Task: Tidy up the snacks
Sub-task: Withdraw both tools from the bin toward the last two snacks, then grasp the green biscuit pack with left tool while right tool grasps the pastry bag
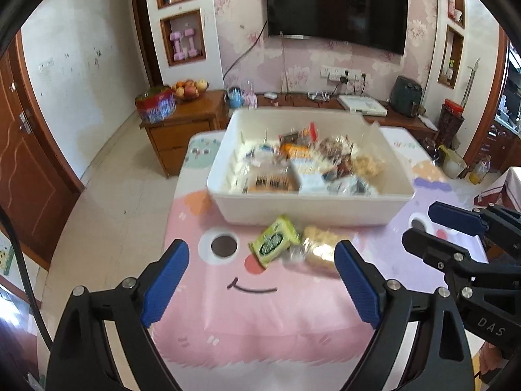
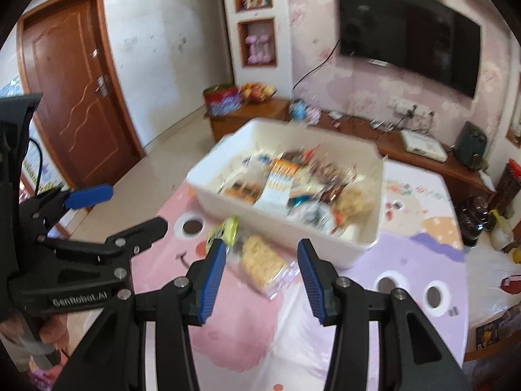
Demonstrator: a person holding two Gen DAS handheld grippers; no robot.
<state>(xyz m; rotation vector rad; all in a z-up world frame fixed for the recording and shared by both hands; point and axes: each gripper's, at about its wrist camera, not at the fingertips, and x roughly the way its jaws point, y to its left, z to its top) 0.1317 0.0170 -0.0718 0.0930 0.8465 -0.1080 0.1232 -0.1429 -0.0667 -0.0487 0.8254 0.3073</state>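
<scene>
A: Ok, quick rundown. Left gripper (image 1: 262,254) has its jaws wide apart w/ nothing between the pads, up over the pink cartoon tablecloth (image 1: 247,322). Green snack packet (image 1: 275,240) and a clear pack of pale crackers (image 1: 320,251) lie side by side on the cloth, touching or nearly so, just in front of the white bin (image 1: 293,208).

B: Right wrist cam agrees, mostly. Right gripper (image 2: 262,262) jaws are partway apart, not clamped on anything; the cracker pack (image 2: 263,265) shows on the cloth between the fingers, but the pads don't press it. Green packet (image 2: 226,229) is half hidden behind the left-hand pad, so you get it better than I do.

A: Bin contents? Mine's blurry: a heap of wrapped snacks (image 1: 309,166), orange, white, brown, can't read labels.

B: Same blur here. Bin (image 2: 286,228) sits on the cloth, snacks (image 2: 293,185) piled toward its right half.

A: I see your gripper (image 1: 420,228) at my right edge, fingers near each other, off to the side of the bin's corner.

B: And I see yours (image 2: 136,208) at my left edge, jaws spread, plus a bit of the person's hand (image 2: 49,329) on the handle. You don't show that.

A: Nope. I do get the TV (image 1: 335,9) straight on and a fruit bowl (image 1: 190,89) on the wood cabinet.

B: TV (image 2: 407,36) is skewed in mine; brown door (image 2: 75,81) is big at left.
</scene>
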